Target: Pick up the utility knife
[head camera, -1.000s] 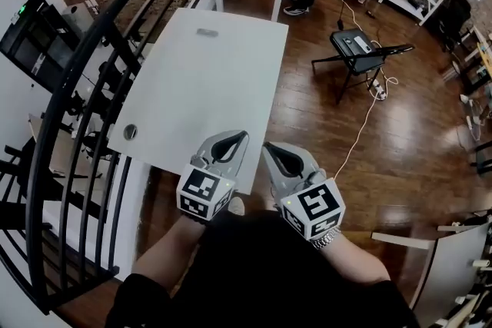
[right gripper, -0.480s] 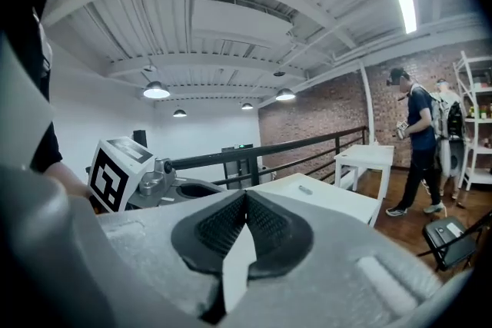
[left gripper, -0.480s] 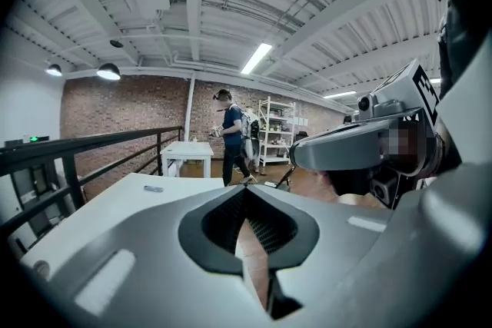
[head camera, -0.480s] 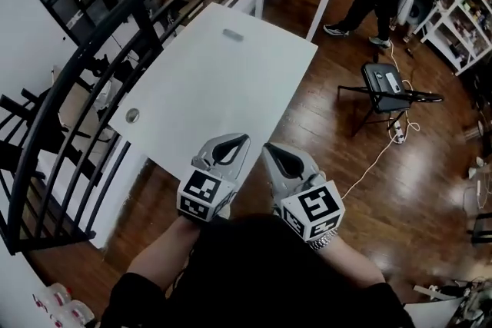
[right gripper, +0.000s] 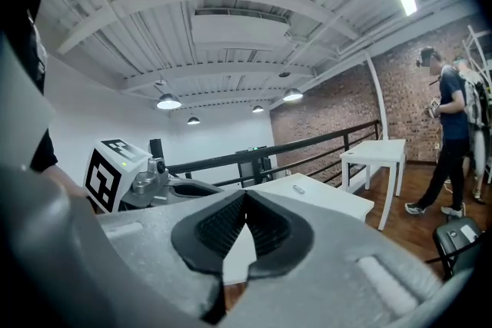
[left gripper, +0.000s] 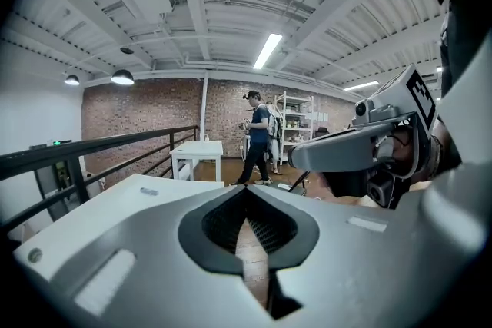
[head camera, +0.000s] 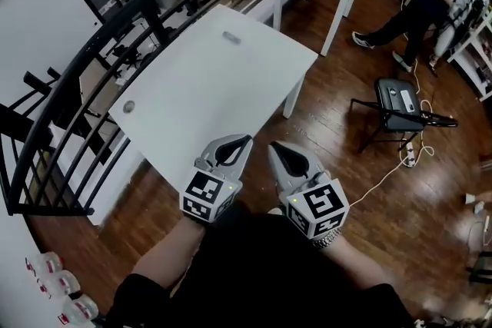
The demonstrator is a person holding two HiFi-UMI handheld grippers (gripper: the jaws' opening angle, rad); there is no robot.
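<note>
By white table (head camera: 207, 88), left gripper (head camera: 243, 140) and right gripper (head camera: 274, 147) point seemingly level, jaws pressed together.

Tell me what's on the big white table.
One small grey item, likely the utility knife, near the table's far edge; a round hole at left. The left tool covers the near corner.

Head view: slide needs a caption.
Left hand-held gripper and right hand-held gripper, both shut, empty, face white table bearing utility knife.
</note>
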